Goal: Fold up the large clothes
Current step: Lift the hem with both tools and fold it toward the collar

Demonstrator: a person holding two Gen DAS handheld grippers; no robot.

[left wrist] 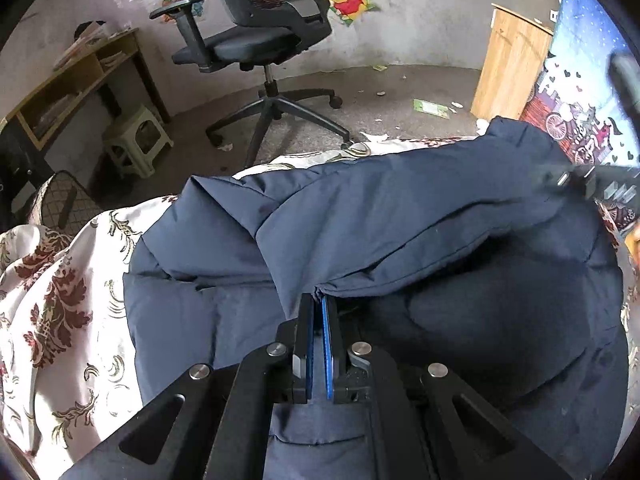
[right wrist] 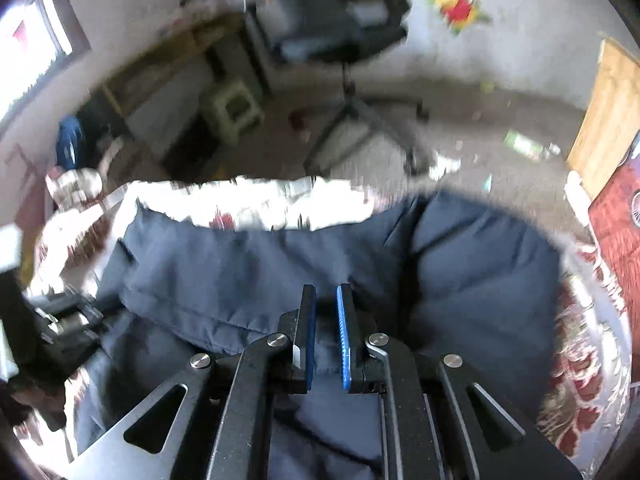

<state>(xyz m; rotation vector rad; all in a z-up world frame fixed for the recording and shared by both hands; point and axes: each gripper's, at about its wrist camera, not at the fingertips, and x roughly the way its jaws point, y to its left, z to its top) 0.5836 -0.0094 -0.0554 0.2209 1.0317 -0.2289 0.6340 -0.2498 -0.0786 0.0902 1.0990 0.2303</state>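
Observation:
A dark navy padded jacket [left wrist: 400, 216] lies on a floral bedspread [left wrist: 60, 300]. My left gripper [left wrist: 318, 300] is shut on the edge of a folded-over part of the jacket and holds it a little above the layer below. In the blurred right wrist view the jacket [right wrist: 280, 264] fills the middle. My right gripper [right wrist: 326, 292] hovers over it with its jaws a small gap apart and nothing between them. The left gripper shows at the left edge of that view [right wrist: 68, 320]. The right gripper shows blurred at the right edge of the left view [left wrist: 600, 184].
A black office chair [left wrist: 264, 40] stands on the floor beyond the bed. A small stool [left wrist: 136, 140] and a desk [left wrist: 80, 80] are at the left. A wooden cabinet [left wrist: 512, 64] stands at the right by a patterned wall hanging [left wrist: 580, 80].

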